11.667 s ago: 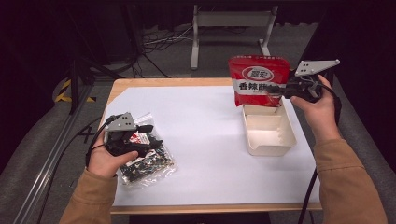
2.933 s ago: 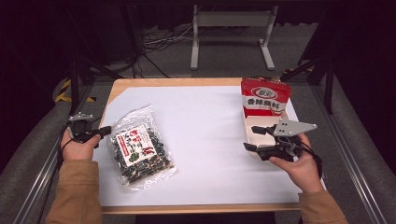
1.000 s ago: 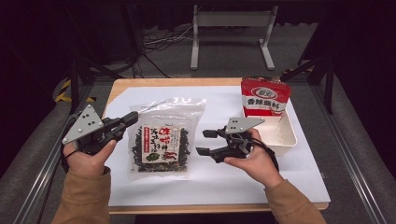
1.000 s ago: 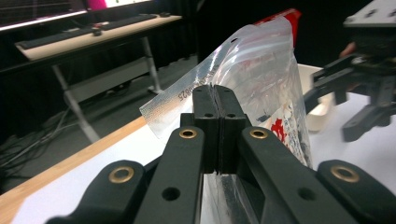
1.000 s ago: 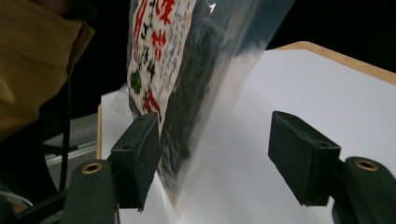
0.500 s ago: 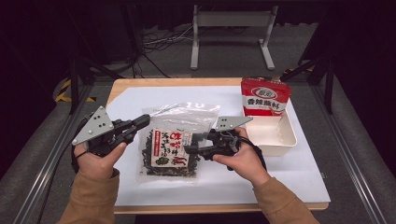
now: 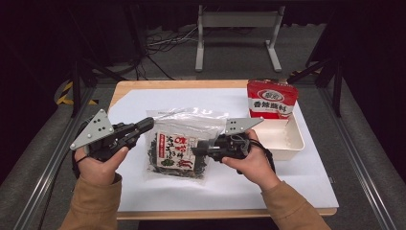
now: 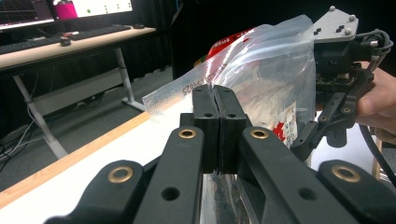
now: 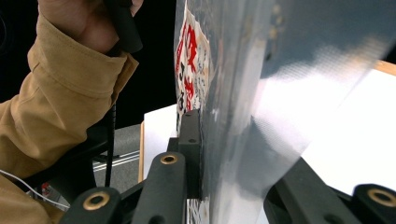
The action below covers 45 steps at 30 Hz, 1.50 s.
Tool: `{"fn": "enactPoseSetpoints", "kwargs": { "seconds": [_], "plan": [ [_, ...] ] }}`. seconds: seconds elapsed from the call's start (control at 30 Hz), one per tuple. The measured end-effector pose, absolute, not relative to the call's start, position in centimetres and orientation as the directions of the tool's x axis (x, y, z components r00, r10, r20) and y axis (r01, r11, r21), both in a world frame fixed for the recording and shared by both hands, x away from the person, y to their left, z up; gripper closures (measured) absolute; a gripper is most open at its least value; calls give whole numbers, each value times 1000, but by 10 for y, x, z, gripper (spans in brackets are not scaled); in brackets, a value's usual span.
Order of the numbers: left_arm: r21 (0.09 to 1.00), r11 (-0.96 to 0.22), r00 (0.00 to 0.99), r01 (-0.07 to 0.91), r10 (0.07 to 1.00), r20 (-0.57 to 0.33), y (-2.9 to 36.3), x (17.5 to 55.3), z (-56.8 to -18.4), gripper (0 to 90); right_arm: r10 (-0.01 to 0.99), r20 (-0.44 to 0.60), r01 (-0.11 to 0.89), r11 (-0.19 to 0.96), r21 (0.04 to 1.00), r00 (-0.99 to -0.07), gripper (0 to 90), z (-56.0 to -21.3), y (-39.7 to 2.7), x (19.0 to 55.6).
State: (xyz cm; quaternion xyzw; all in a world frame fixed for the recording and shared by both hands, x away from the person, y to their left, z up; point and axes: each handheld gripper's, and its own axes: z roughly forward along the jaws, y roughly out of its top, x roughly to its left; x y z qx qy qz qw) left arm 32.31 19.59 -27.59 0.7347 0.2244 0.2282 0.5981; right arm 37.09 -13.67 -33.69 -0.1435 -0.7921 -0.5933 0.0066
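A clear bag of dark seaweed with a red-and-white label [image 7: 177, 148] hangs tilted above the white sheet. My left gripper [image 7: 149, 124] is shut on the bag's left top edge; its pads [image 8: 217, 107] pinch the clear film [image 8: 275, 79]. From the right, my right gripper [image 7: 195, 149] reaches onto the bag's side. Its jaws have just been closing with the bag [image 9: 224, 70] between them. In the right gripper view [image 9: 229, 154] one pad [image 9: 190, 149] lies against the printed face. The other jaw stands off behind the film.
A red snack packet [image 7: 272, 99] stands upright in the far end of a white tray [image 7: 297, 143] at the table's right. A white sheet [image 7: 268, 191] covers the wooden table. A metal stand [image 7: 237, 19] and cables are on the floor beyond.
My right gripper has moved left onto the bag's right side and its jaws have narrowed around it. The left gripper keeps its hold, and the bag now hangs between both.
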Motion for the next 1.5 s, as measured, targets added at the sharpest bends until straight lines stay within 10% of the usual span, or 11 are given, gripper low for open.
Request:
{"fn": "enactPoseSetpoints", "kwargs": {
  "seconds": [0.43, 0.77, 1.5],
  "plan": [
    [982, -173, 815, 77, 578, 38, 197, 326, -277, 869, 221, 163, 221, 274, 936, -962, 762, -331, -142, 370],
    [982, -162, 810, 101, 586, 13, 197, 329, -278, 637, 267, 85, 172, 321, 931, -960, 766, -319, -157, 367],
    [963, -203, 774, 179, 633, -11, 208, 341, -288, 611, 396, 2, 132, 303, 944, -918, 765, -284, -218, 365]
  ]
}}
